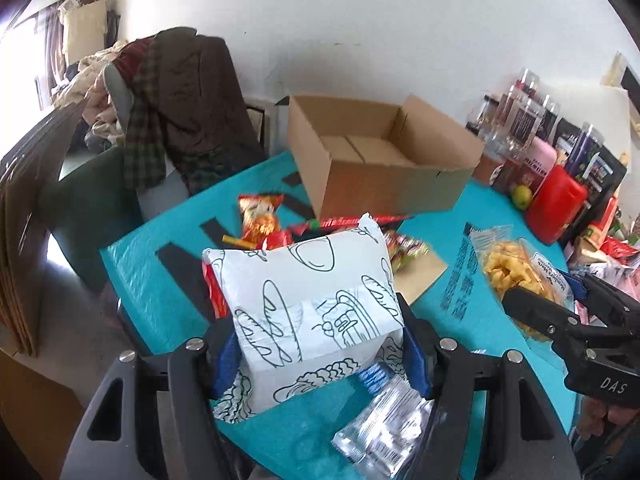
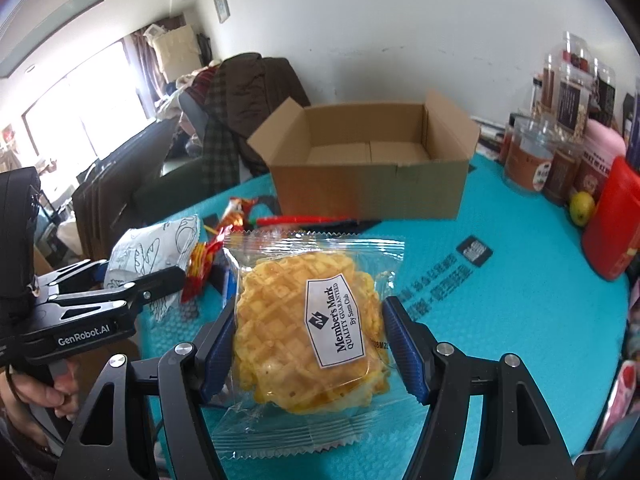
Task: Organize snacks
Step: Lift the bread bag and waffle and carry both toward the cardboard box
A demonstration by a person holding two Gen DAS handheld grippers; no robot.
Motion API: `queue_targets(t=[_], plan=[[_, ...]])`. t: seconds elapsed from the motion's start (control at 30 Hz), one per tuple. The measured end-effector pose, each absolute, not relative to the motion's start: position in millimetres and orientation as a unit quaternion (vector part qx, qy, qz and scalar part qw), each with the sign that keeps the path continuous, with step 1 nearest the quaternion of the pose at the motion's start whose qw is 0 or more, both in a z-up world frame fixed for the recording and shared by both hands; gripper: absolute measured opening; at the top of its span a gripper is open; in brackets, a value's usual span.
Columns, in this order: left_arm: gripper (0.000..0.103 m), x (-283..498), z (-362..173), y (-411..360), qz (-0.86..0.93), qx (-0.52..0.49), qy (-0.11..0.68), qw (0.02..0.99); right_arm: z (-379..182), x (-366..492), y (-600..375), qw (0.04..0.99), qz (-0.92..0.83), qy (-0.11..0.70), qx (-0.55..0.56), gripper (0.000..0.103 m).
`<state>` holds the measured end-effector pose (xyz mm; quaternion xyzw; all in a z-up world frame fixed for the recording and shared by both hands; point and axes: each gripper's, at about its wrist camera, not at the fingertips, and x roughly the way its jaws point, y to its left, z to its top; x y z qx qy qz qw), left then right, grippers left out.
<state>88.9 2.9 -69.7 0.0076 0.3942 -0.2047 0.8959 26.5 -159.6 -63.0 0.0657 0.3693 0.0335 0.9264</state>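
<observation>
we see the cardboard box (image 2: 368, 184) open at the top, its inside bare, so the way in from above is free. in front of it a cluster of small red and orange packets (image 1: 260, 222) crowds the left part of the counter (image 2: 520, 304). the teal stretch to the right of them lies open up to the red container (image 2: 612, 220) and jars (image 2: 528, 160) lining the right edge. each pair of tongs is filled by a packet.

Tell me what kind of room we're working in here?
Most likely a lived-in home, a dining or living area. A chair draped with coats stands behind the teal-covered table, a framed picture hangs on the wall, and food jars crowd the table's far side.
</observation>
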Motion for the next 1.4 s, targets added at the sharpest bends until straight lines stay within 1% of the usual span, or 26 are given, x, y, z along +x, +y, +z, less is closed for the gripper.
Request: queue_targets(t=[0.33,0.6,0.97,1.4], plan=[[0.066,103,-24,-8,-0.234,-0.001,0.349,0.907,-20,39,-164,0.941,0.032,0.334,0.055,0.069],[0.066,131,4,-30,-0.260,0.002,0.314,0.913,8,62,-178,0.950,0.021,0.306,0.051,0.069],[0.066,177,17,-66,-0.295,-0.007,0.298,0.908,32,107,-207,0.958,0.006,0.283,0.049,0.069],[0.066,263,15,-93,-0.288,-0.008,0.304,0.908,28,187,-238,0.956,-0.006,0.289,0.052,0.069]])
